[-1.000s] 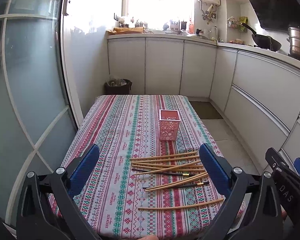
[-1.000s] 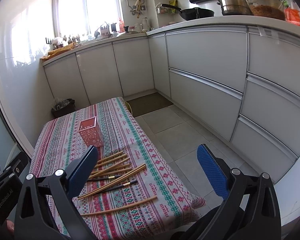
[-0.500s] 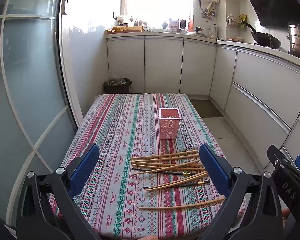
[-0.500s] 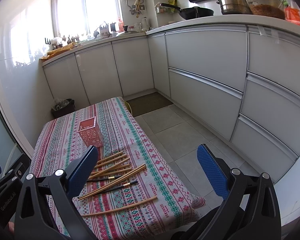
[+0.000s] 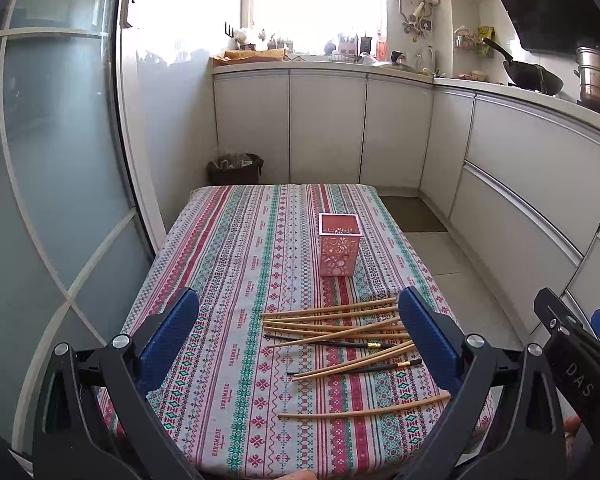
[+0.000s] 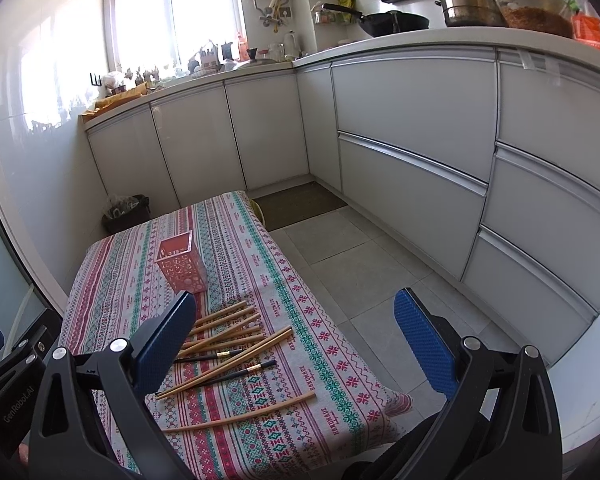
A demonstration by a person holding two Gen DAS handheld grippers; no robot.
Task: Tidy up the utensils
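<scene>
Several wooden chopsticks [image 5: 340,326] [image 6: 224,332] and two thin black ones [image 5: 364,368] lie scattered on the near right part of a striped tablecloth [image 5: 236,264] [image 6: 260,264]. One long wooden chopstick [image 5: 364,410] [image 6: 240,414] lies apart, nearest the front edge. A pink perforated square holder [image 5: 339,244] [image 6: 181,266] stands upright beyond them. My left gripper [image 5: 298,338] hovers open above the near table edge, nothing between its blue pads. My right gripper [image 6: 296,346] hangs open off the table's right side, over the cloth edge and floor.
White kitchen cabinets [image 5: 532,184] run along the right and back. A dark bin [image 5: 235,168] sits on the floor behind the table. A frosted glass door [image 5: 48,184] bounds the left. Grey floor tiles [image 6: 364,276] lie right of the table.
Both views have shifted only slightly; the chopsticks and holder lie where they were. Both grippers stay open.
</scene>
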